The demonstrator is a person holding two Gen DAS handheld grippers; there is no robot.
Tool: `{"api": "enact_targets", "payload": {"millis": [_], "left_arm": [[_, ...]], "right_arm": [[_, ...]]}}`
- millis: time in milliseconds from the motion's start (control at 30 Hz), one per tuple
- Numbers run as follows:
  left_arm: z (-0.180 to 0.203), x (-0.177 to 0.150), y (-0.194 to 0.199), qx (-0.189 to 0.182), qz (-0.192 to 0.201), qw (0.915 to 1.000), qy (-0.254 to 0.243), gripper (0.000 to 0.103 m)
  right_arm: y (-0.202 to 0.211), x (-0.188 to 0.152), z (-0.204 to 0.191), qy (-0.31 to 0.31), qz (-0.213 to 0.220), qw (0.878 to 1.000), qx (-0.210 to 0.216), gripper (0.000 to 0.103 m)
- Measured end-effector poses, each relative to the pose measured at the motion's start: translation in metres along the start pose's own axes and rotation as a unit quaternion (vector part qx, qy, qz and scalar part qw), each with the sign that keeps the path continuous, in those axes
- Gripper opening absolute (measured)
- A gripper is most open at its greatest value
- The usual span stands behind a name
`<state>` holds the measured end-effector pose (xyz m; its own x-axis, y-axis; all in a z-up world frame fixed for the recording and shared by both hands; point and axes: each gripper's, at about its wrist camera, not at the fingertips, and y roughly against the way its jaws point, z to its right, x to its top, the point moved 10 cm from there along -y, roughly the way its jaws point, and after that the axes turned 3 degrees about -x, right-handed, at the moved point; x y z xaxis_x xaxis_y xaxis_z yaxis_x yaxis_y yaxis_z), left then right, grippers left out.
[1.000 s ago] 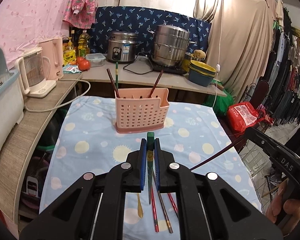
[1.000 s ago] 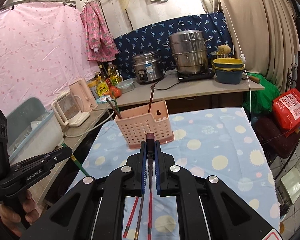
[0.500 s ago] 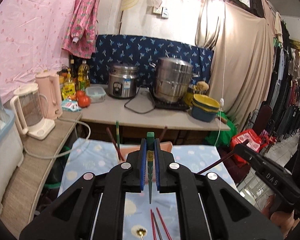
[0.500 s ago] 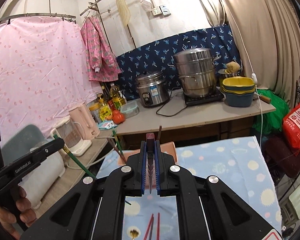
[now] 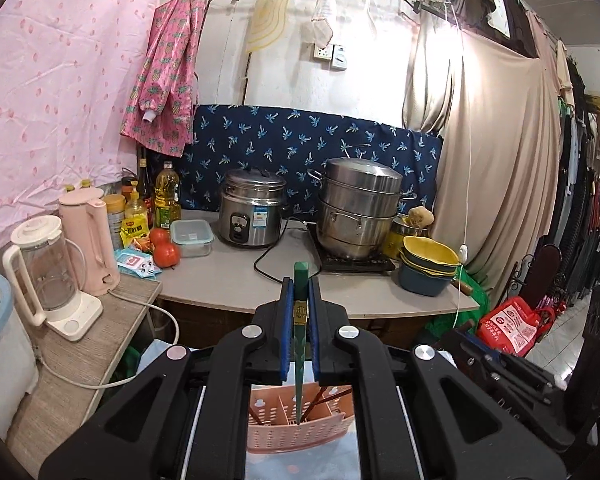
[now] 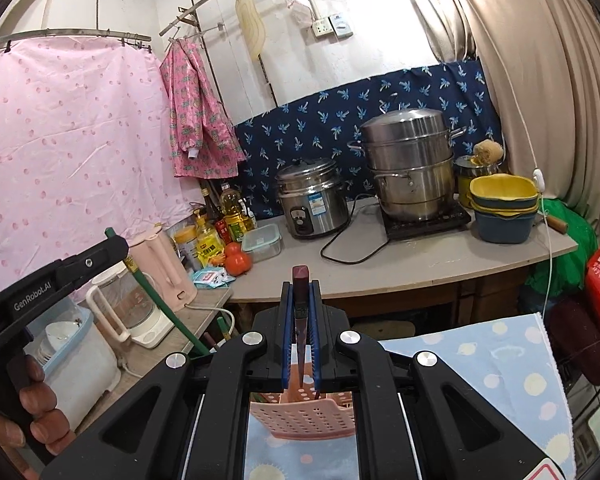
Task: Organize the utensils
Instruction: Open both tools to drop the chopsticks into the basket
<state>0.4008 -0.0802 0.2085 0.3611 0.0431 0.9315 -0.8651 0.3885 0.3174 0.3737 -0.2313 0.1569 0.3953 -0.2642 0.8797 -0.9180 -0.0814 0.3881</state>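
green chopstick (image 5: 300, 344) clamped between fingers (image 5: 286, 332) | tip over pink basket (image 5: 300, 434)

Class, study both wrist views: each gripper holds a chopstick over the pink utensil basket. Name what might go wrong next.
1. The green chopstick tip sits near a divider of the pink basket; it may snag there.
2. The dark red chopstick could strike chopsticks already inside.
3. The light basket might tip if pushed.

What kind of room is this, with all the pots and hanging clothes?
Probably a small home kitchen corner beside a clothing stall. A rice cooker, a stacked steel steamer pot and oil bottles sit on the counter, while racks of clothes hang at the right.
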Motion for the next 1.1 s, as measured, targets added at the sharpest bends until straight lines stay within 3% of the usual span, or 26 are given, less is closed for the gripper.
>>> {"api": "enact_targets", "payload": {"millis": [300, 533, 600, 667, 733, 1100], "left_arm": [[-0.012, -0.035, -0.055, 0.007, -0.038, 0.9992, 0.006, 0.007], [-0.027, -0.063, -0.075, 0.009, -0.063, 0.9978, 0.016, 0.007], [-0.031, -0.069, -0.077, 0.01, -0.066, 0.9975, 0.024, 0.007], [-0.037, -0.074, -0.077, 0.017, -0.067, 0.9971, 0.031, 0.015], [-0.042, -0.079, -0.079, 0.023, -0.071, 0.9965, 0.036, 0.034], [-0.052, -0.096, -0.064, 0.032, -0.079, 0.995, 0.051, 0.035]], "right_arm": [[-0.05, -0.034, 0.009, -0.011, -0.044, 0.999, -0.001, 0.007], [-0.072, -0.06, 0.019, -0.015, -0.077, 0.997, -0.001, 0.007], [-0.074, -0.063, 0.024, -0.024, -0.076, 0.997, -0.006, 0.014], [-0.075, -0.065, 0.027, -0.028, -0.075, 0.997, -0.011, 0.034], [-0.073, -0.067, 0.031, -0.032, -0.069, 0.997, -0.014, 0.044], [-0.057, -0.08, 0.033, -0.03, -0.074, 0.997, -0.019, 0.044]]}}
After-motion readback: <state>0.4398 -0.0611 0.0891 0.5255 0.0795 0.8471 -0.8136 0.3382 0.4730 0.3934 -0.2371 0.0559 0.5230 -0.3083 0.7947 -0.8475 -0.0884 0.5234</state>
